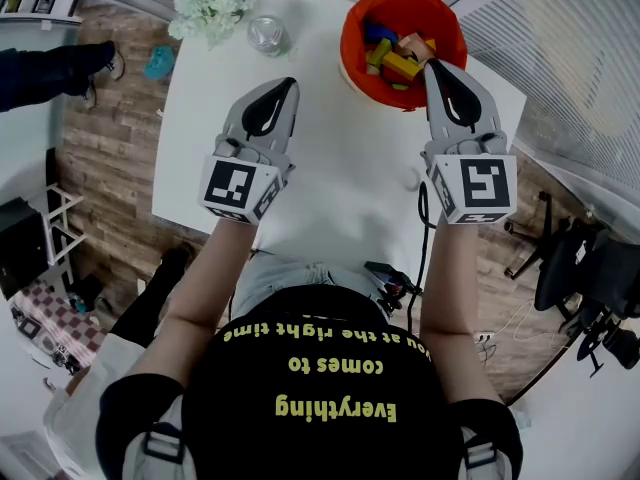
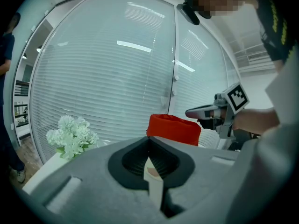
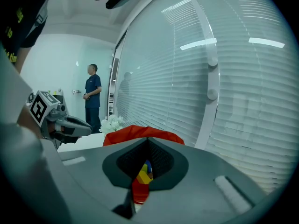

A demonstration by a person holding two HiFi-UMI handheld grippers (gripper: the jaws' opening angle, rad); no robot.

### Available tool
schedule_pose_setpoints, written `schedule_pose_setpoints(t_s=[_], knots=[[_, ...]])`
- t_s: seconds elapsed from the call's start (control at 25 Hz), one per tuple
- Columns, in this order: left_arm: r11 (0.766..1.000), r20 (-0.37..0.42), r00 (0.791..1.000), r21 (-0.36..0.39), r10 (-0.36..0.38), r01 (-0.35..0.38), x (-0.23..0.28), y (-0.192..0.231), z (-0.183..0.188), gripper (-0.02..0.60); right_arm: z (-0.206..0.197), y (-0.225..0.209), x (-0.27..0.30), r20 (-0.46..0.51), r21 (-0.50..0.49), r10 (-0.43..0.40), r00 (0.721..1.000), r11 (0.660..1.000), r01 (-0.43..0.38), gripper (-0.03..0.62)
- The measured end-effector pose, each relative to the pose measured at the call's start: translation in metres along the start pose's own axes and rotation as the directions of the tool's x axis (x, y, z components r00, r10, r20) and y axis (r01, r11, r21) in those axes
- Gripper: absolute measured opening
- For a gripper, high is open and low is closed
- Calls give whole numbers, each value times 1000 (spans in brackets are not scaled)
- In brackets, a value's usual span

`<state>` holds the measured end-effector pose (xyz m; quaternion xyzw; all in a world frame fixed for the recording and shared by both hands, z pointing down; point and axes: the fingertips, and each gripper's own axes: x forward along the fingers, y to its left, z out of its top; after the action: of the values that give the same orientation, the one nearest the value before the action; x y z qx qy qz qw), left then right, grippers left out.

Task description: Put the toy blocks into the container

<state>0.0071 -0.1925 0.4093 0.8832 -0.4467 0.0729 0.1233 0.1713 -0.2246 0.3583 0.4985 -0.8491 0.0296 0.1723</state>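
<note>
An orange-red fabric container [image 1: 352, 43] stands at the far right of the white table [image 1: 330, 168], holding several coloured toy blocks [image 1: 398, 53]. My right gripper [image 1: 432, 68] is shut and empty, its tip at the container's near rim. Along its jaws the right gripper view shows the container [image 3: 121, 135] and some blocks [image 3: 145, 171] through the gap below the tips. My left gripper [image 1: 291, 84] is shut with nothing in it, hovering over the table's middle, left of the container [image 2: 173, 129]. The left gripper view also shows the right gripper [image 2: 189, 112].
White artificial flowers [image 1: 210, 8] and a small glass jar [image 1: 268, 35] sit at the table's far left corner. A glass wall with blinds runs behind the table. A person [image 3: 92, 97] stands far off. A black chair [image 1: 580, 268] is at the right.
</note>
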Motion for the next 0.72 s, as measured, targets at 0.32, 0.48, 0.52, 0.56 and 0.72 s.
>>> schedule_pose_setpoints(t_s=[0.32,0.48,0.52,0.56,0.72], knots=[[999,32,999,-33,10,-9,-12,5,11,0,16,-4,-17,49,11,-41,998,999,41,8],[1000,47,999,17,10,-11,-17,5,20,-1,24,-3,-26,64,11,-57,996,998,56,8],[999,50,999,32,9,-11,-19,4,22,-1,25,-2,-29,66,10,-60,996,998,60,8],[999,55,998,34,10,-12,-22,4,25,-1,27,-1,-31,69,8,-64,996,998,64,8],[1000,85,996,2,22,-23,-31,6,36,-2,35,2,-43,86,1,-78,993,997,78,8]])
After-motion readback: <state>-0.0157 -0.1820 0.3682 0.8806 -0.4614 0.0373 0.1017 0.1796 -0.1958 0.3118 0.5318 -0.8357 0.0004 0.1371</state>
